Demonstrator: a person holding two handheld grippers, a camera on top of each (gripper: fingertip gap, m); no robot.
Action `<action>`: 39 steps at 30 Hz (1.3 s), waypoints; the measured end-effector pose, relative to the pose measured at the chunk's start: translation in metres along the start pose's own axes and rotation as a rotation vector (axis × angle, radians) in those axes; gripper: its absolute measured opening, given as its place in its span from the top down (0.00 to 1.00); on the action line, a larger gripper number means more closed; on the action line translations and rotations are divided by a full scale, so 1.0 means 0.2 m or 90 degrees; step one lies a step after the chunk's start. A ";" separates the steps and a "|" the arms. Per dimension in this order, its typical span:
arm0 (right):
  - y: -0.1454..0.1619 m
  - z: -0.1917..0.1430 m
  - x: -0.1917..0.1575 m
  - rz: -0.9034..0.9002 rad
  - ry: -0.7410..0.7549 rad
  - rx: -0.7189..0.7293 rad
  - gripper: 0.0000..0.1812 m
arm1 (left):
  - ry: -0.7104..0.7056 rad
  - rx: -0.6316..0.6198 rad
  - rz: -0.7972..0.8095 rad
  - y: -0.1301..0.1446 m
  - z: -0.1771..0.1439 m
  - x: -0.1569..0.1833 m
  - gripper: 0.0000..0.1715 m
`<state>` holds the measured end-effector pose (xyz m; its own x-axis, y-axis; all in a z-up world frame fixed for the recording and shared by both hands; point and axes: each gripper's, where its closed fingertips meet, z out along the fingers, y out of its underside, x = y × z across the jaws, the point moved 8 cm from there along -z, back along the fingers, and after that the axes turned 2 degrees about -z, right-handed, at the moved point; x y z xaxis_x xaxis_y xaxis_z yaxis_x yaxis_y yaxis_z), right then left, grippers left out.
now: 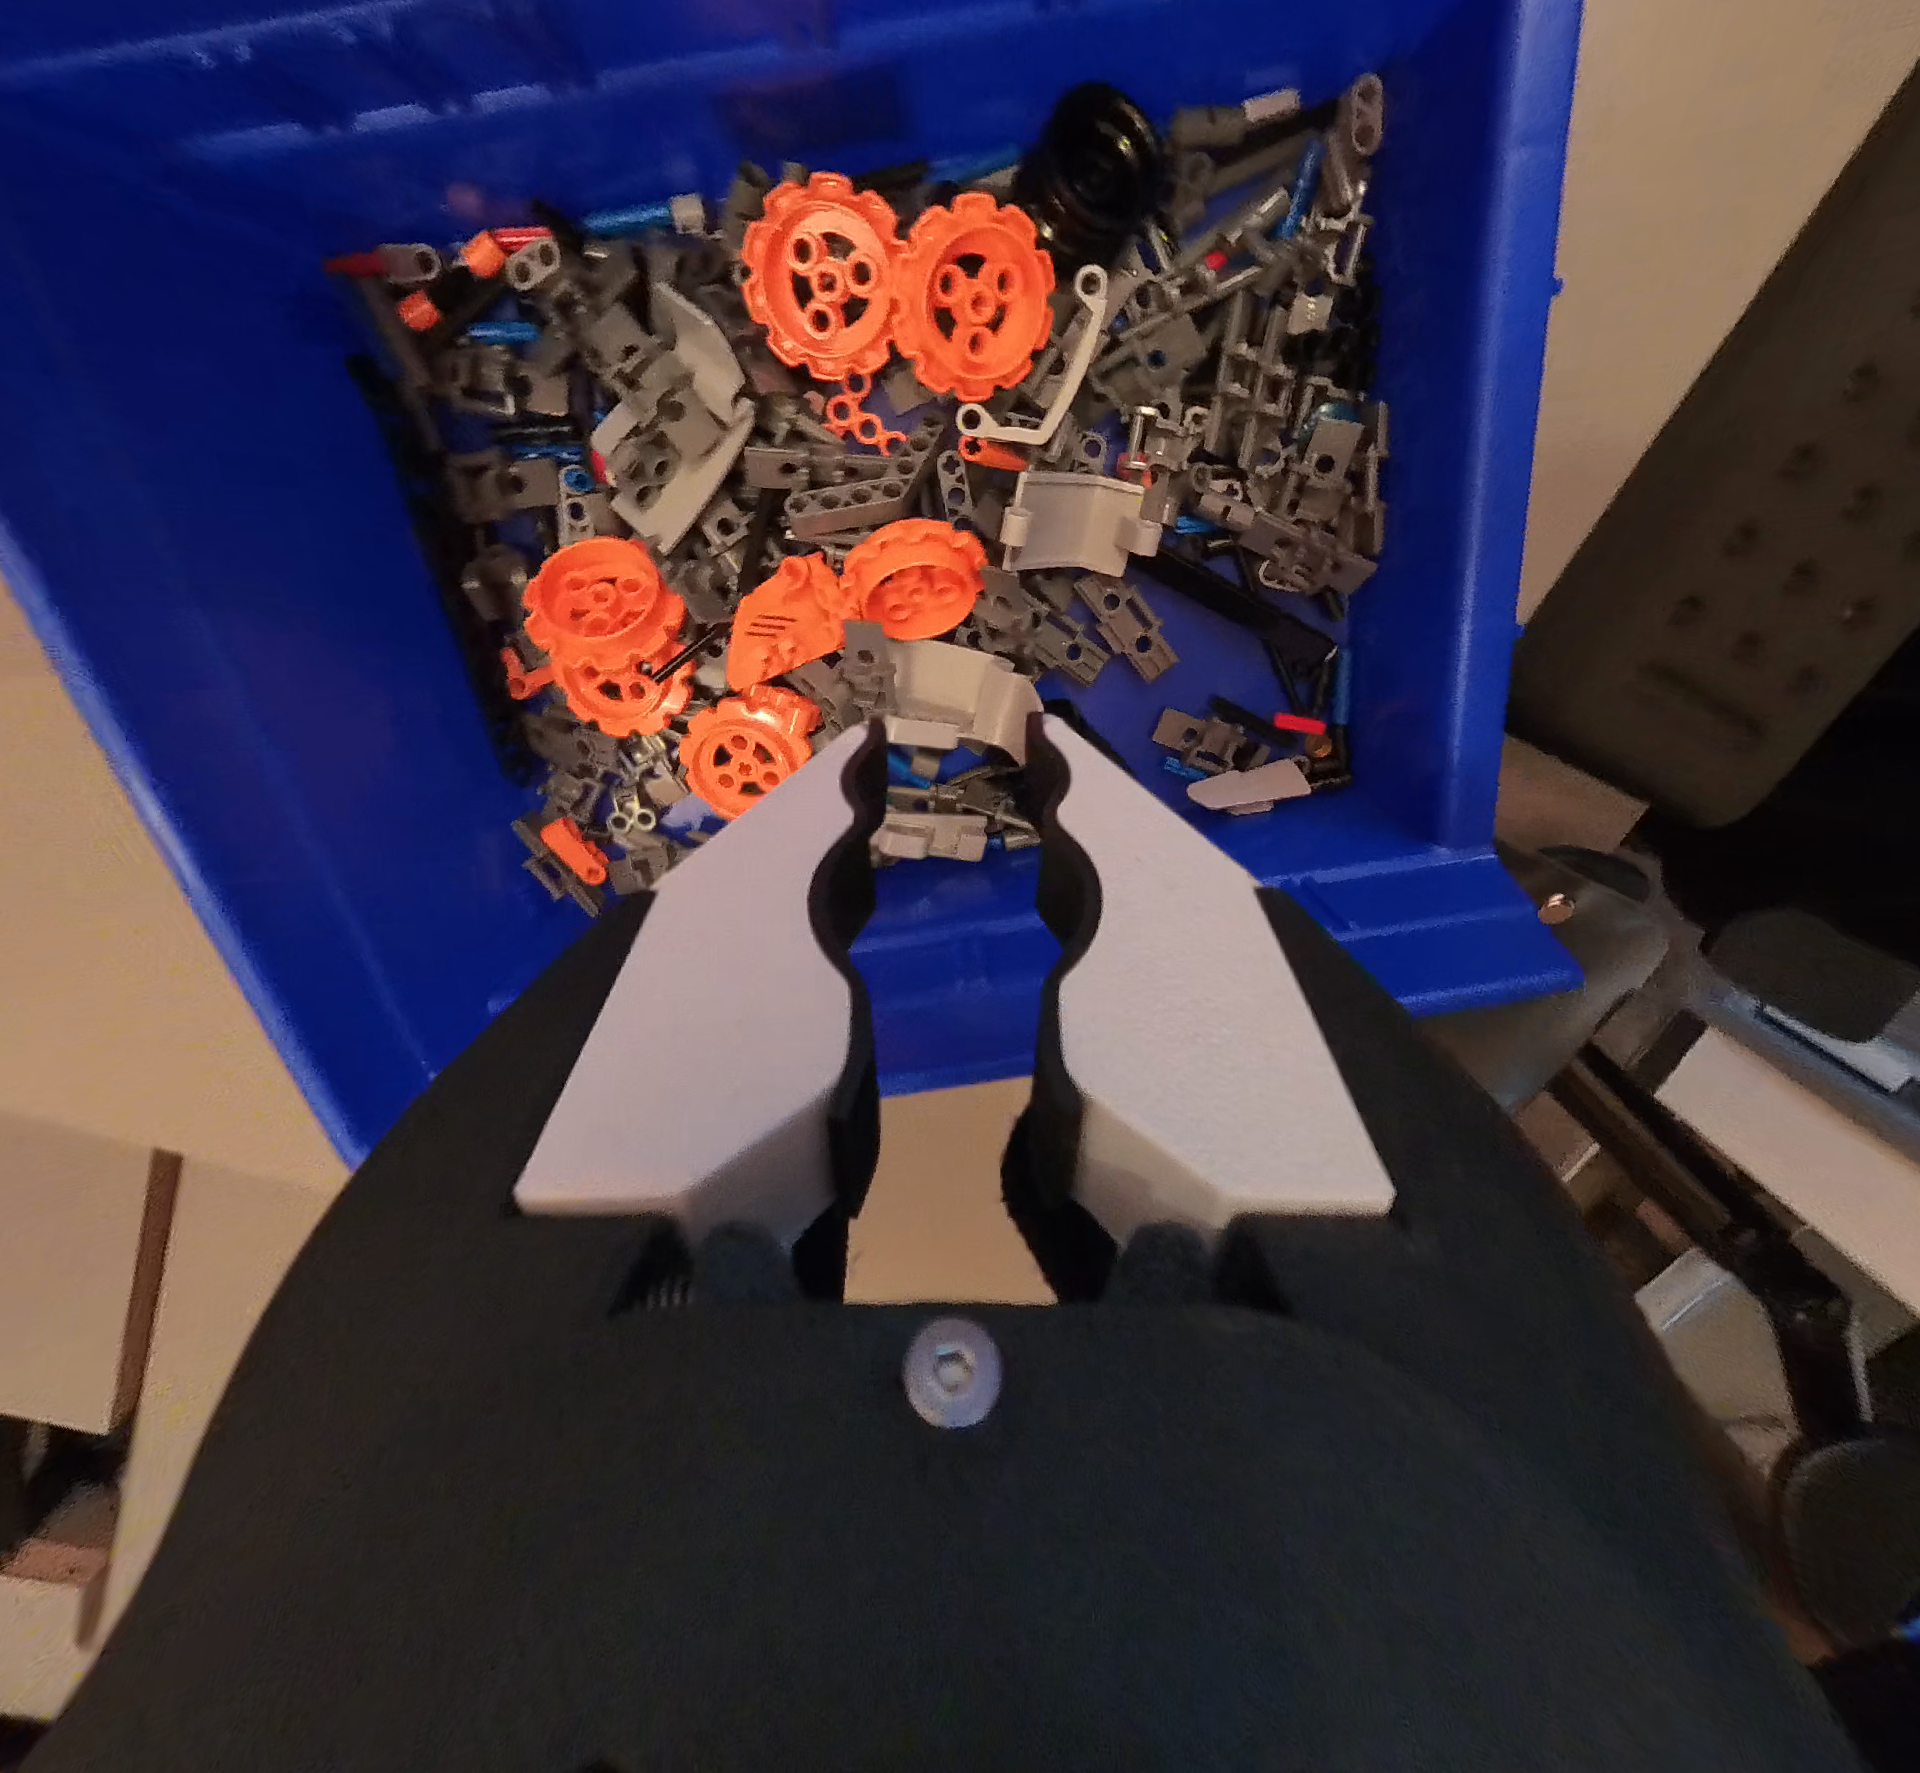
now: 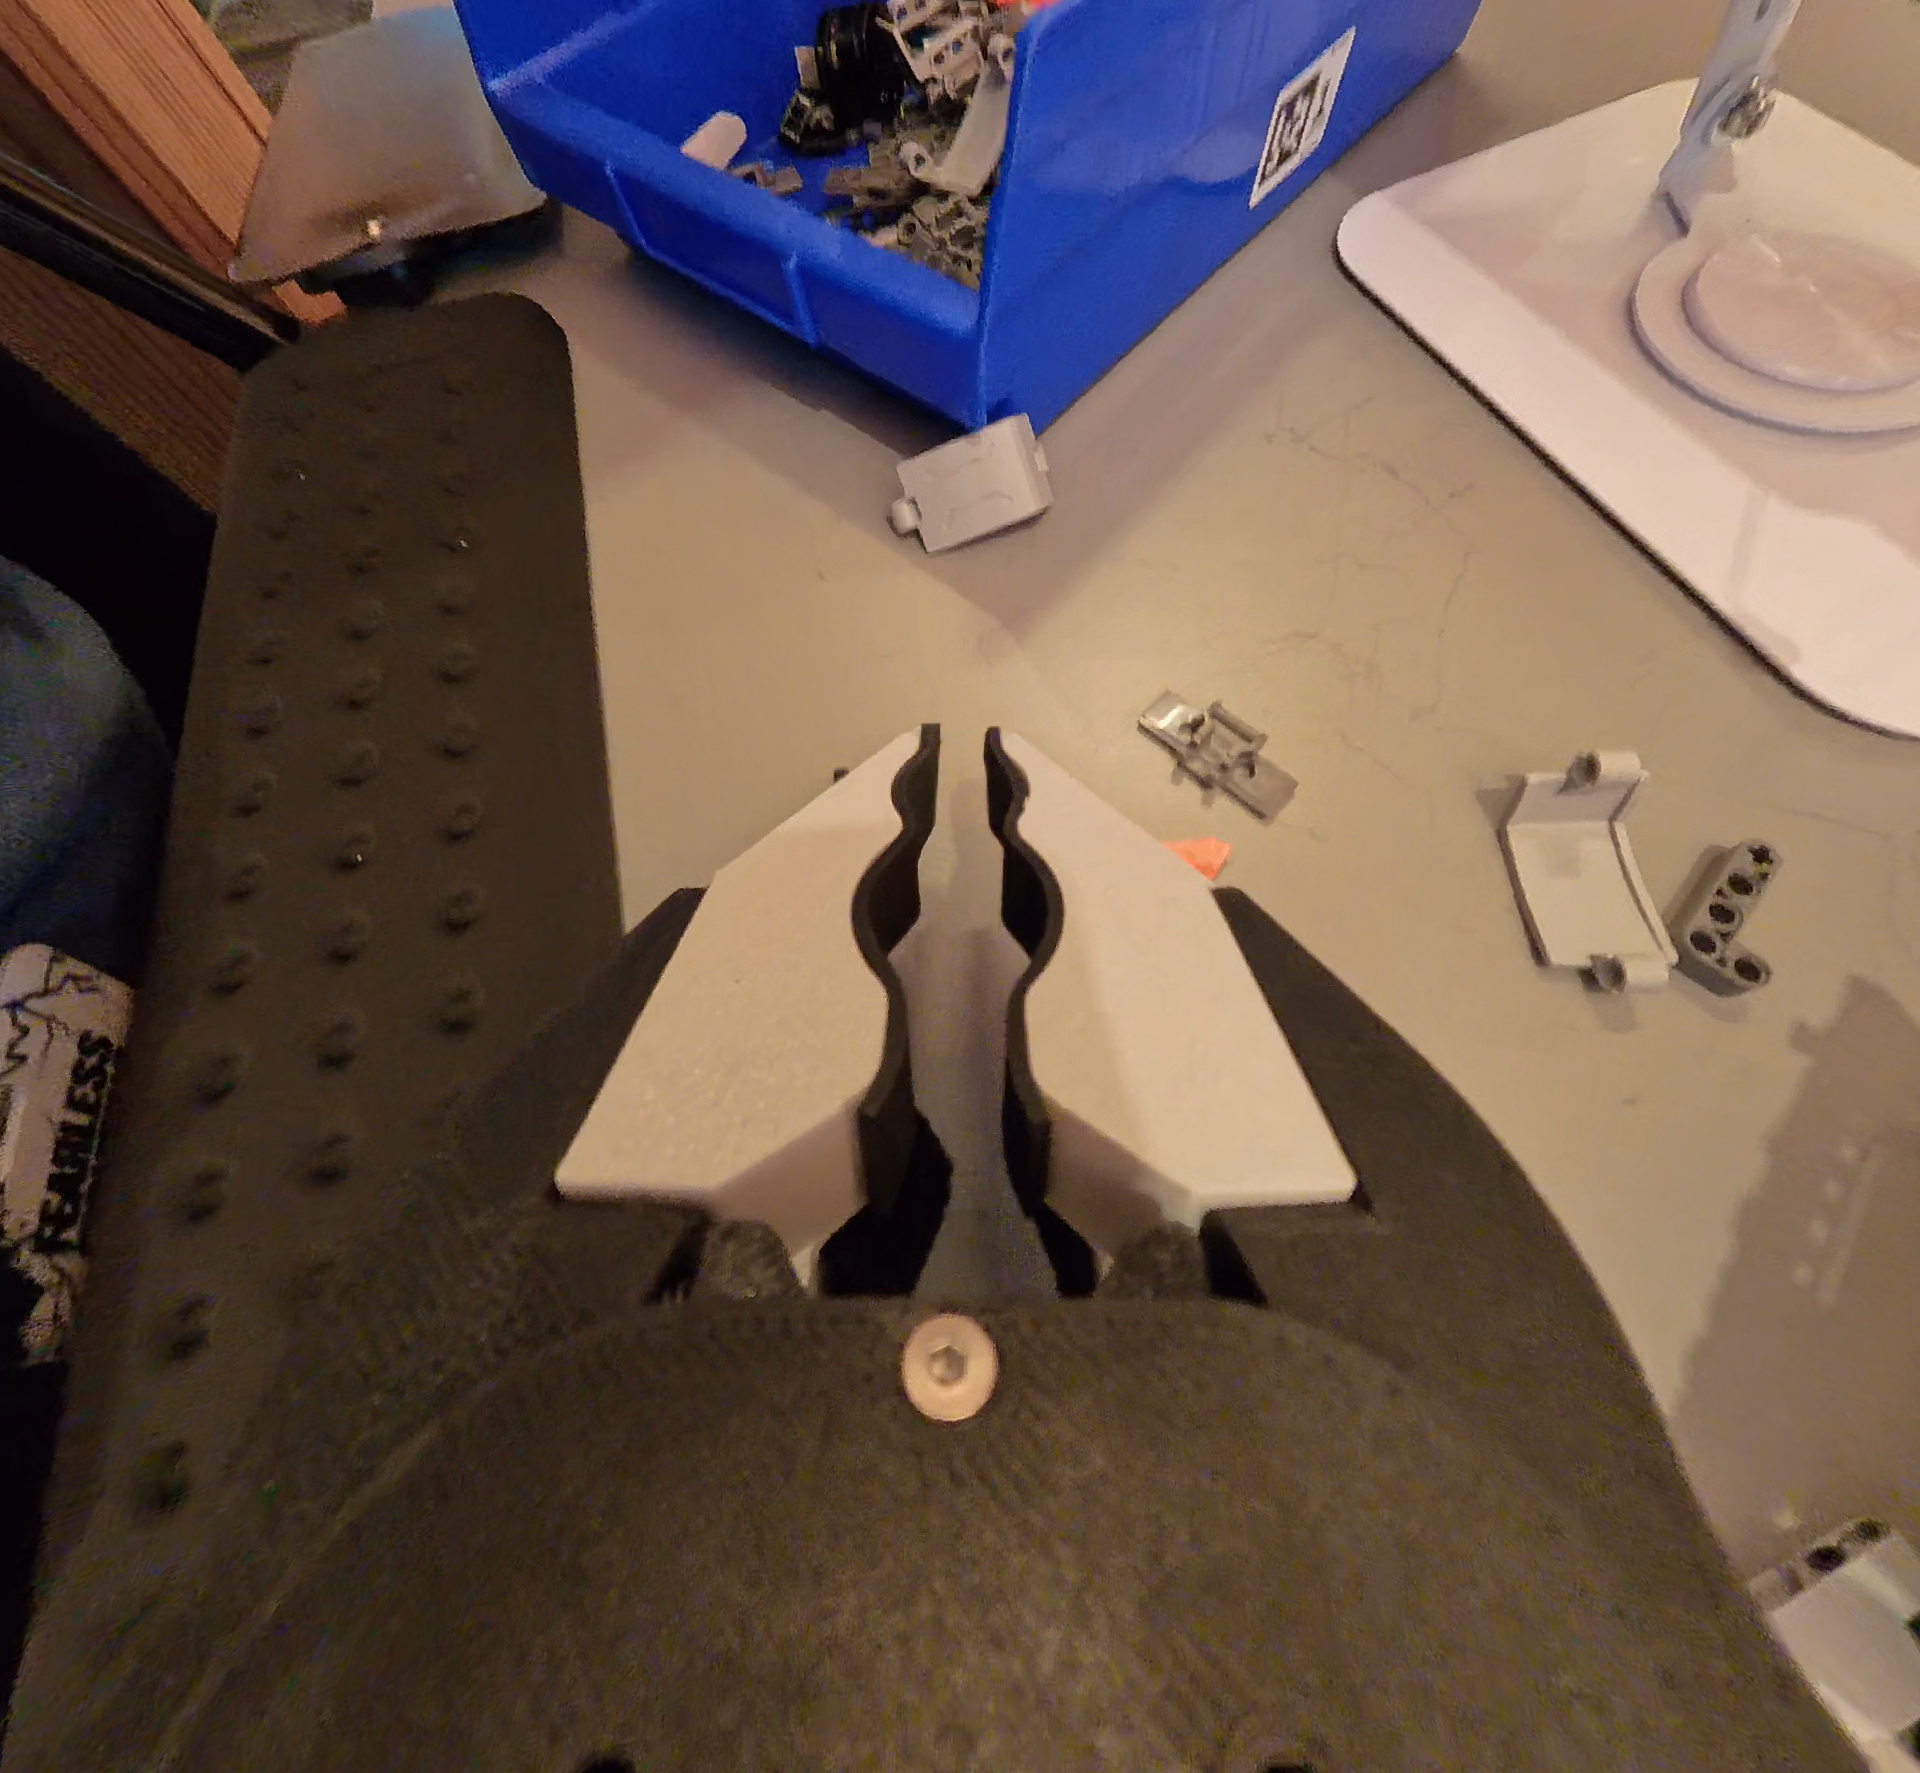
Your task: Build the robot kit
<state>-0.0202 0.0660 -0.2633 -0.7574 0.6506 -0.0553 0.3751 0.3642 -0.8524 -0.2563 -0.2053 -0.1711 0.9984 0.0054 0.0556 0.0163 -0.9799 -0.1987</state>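
In the left wrist view my left gripper [image 1: 954,728] hangs over a blue bin [image 1: 260,497] full of small grey, black and blue building parts and several orange toothed wheels [image 1: 821,277]. Its fingertips [image 1: 1081,788] sit on either side of a light grey curved panel [image 1: 951,689], which fills the gap between them. In the right wrist view my right gripper [image 2: 961,736] is low over the grey table [image 2: 1299,580], its jaws nearly together and empty. Nearest to it are a small grey clip part [image 2: 1216,755] and an orange bit [image 2: 1200,856].
The blue bin [image 2: 1143,165] stands at the far side. On the table lie a flat grey panel [image 2: 971,482], a curved grey panel [image 2: 1579,876] and a dark holed beam [image 2: 1720,918]. A white stand base [image 2: 1662,435] is at right, a black studded pad [image 2: 395,736] at left. Tip to tip, the grippers are about 30 centimetres apart.
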 end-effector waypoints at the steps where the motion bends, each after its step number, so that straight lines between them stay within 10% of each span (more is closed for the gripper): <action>1: -0.02 0.00 0.00 -0.002 -0.001 0.005 0.95 | -0.005 0.004 -0.013 0.00 -0.02 0.00 0.86; 11: -0.12 0.06 0.03 -0.034 -0.014 0.032 0.93 | -0.081 0.118 -0.193 -0.04 -0.11 0.07 0.80; 25: -0.06 0.06 0.05 -0.015 -0.026 0.047 0.93 | -0.169 -0.026 -0.421 0.00 0.32 0.08 0.71; 34: -0.05 0.06 0.05 -0.004 -0.035 0.057 0.94 | -0.150 -0.054 -0.375 0.00 0.41 0.11 1.00; 39: -0.05 0.06 0.05 0.002 -0.037 0.060 0.94 | -0.033 0.068 -0.317 -0.12 0.34 0.18 0.99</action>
<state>-0.0388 0.0614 -0.2613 -0.7864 0.6116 -0.0861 0.3282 0.2958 -0.8971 -0.2173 -0.1675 -0.2311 0.8692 0.4794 0.1211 0.4939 -0.8299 -0.2595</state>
